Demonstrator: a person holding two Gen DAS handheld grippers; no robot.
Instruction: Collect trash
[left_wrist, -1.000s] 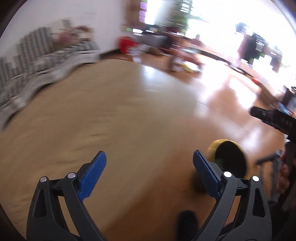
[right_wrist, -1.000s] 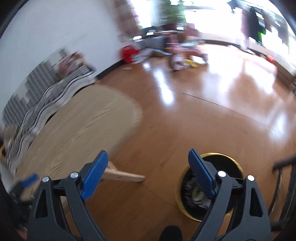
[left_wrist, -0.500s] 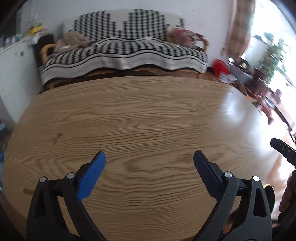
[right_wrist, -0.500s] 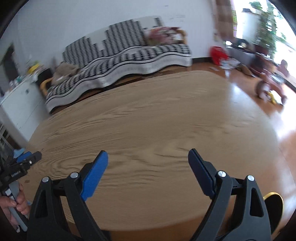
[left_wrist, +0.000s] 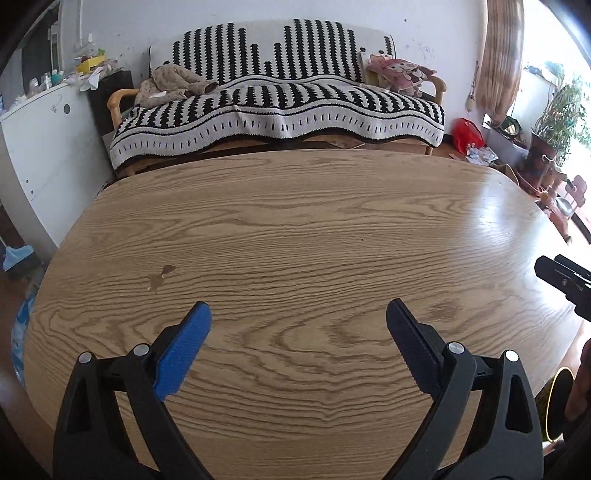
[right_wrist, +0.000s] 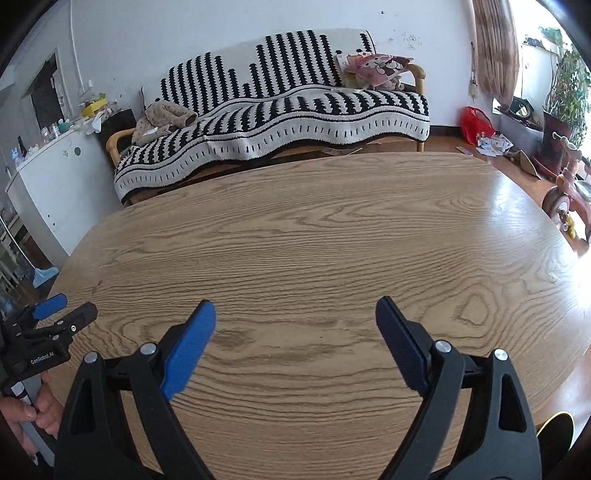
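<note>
Wooden table shows no trash to judge for handling; left gripper and right gripper gape wide, empty, bin at five o'clock.

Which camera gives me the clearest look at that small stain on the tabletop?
Left wrist view: the small stain lies plainly on the wooden table, ahead-left of the blue pad. Right wrist view shows the same table, but no stain can be made out.

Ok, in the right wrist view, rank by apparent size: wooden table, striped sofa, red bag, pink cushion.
1. wooden table, though nearness inflates it
2. striped sofa
3-4. pink cushion and red bag: too alike to rank
</note>
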